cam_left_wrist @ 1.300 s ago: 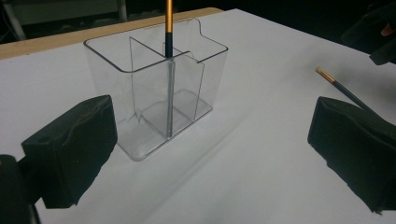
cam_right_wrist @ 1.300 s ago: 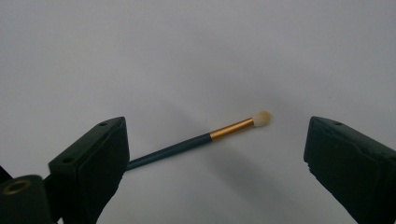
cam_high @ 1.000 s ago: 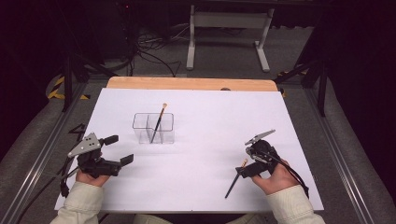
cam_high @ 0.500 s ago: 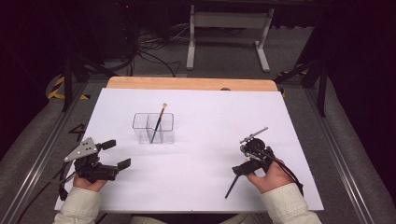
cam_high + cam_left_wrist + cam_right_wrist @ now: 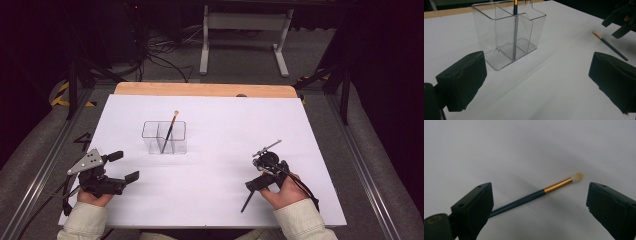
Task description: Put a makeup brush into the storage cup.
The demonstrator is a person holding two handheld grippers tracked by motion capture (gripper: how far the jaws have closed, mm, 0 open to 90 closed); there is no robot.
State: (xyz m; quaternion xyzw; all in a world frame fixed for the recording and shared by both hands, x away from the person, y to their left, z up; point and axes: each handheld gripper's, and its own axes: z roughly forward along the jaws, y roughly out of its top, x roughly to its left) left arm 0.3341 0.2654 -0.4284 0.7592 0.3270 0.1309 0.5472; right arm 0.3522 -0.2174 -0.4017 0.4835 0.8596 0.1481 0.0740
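Dark brush handle (image 5: pixel 519 201) jaw-hidden

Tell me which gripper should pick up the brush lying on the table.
Right. The right gripper hangs open just over the loose brush, which lies between its jaws. The left gripper is across the table, facing the clear organizer.

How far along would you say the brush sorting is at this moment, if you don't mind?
Done: one brush stands in the clear holder. In hand: the open right gripper hovers over the second brush lying on the table. Left: grasping and placing it. The left gripper waits open.
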